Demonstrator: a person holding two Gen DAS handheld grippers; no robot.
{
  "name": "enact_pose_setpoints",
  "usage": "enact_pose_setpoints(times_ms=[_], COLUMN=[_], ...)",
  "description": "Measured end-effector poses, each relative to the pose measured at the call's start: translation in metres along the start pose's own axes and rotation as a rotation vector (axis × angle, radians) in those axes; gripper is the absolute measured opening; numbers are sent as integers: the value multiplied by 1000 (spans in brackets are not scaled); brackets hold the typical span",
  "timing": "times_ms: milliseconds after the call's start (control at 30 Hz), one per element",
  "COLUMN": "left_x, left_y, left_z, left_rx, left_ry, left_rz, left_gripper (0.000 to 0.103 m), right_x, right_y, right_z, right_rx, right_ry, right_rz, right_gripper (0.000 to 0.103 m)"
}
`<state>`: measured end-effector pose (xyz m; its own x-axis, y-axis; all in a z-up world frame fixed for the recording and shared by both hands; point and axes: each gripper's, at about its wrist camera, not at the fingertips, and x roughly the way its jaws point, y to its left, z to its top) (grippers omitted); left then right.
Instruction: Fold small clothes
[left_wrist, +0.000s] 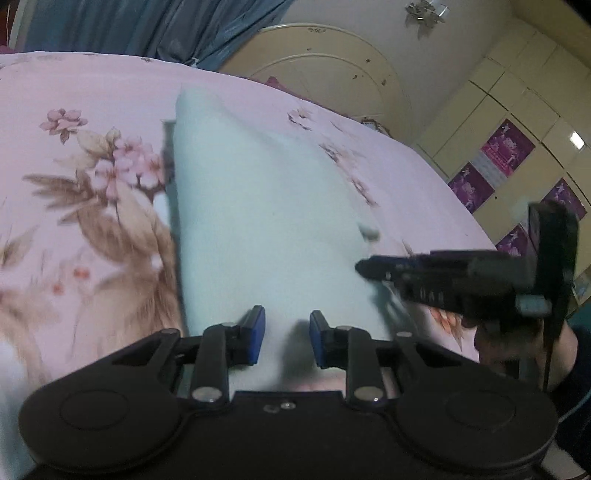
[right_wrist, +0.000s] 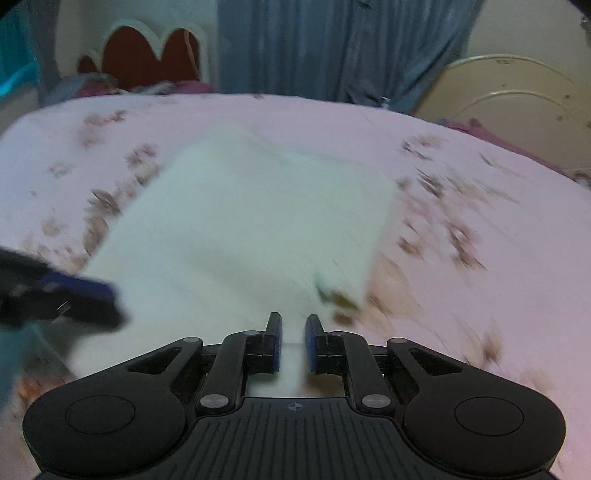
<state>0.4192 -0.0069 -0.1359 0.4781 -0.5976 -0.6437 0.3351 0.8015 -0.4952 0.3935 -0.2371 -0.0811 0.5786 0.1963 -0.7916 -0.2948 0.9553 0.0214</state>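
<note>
Pale folded garment (left_wrist: 266, 221) on pink floral bedsheet (left_wrist: 74, 110) — both grippers' jaws parted, holding nothing.

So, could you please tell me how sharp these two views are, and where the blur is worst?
Left wrist view: the right gripper is smeared, and the bedsheet print is soft. Right wrist view: heavier motion blur, streaking the sheet's flowers and the pale garment; the left gripper is a smear. Both bend straight edges, fisheye style.

Pink floral bedsheet (right_wrist: 461, 155) across centre, blue curtain (right_wrist: 332, 44) at 12 o'clock, cream arched headboard (left_wrist: 325, 70) beside it, cream wardrobe (left_wrist: 517, 110) with purple posters (left_wrist: 508, 147) at 3 o'clock.
</note>
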Motion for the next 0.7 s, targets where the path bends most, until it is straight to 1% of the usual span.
enact_pose_setpoints(times_ms=[67, 167, 200, 267, 333, 400, 500, 600, 700], left_x=[-12, -32, -36, -35, -27, -18, -19, -20, -19], left_y=[-2, -3, -2, -2, -3, -8, -14, -12, -13], left_z=[-3, -1, 1, 4, 4, 3, -3, -7, -7], left_rx=[-3, 5, 5, 1, 14, 52, 85, 90, 100], left_ry=[-18, -90, -100, -84, -35, 5, 9, 10, 8], left_rz=[6, 64, 79, 102, 128, 169, 194, 197, 200], left_gripper=[25, 25, 25, 25, 25, 24, 24, 24, 24], right_x=[-8, -36, -43, -48, -44, -32, -33, -34, -34], right_y=[-3, 5, 11, 20, 28, 33, 31, 36, 35], right_z=[0, -2, -4, -8, -17, -27, -29, -28, -32], right_rx=[16, 25, 25, 27, 23, 21, 77, 71, 95], right_ry=[1, -62, -68, -65, -38, 28, 33, 43, 35], right_rz=[-5, 12, 23, 49, 61, 17, -9, -38, -47], right_gripper=[12, 12, 12, 12, 12, 12, 12, 12, 12])
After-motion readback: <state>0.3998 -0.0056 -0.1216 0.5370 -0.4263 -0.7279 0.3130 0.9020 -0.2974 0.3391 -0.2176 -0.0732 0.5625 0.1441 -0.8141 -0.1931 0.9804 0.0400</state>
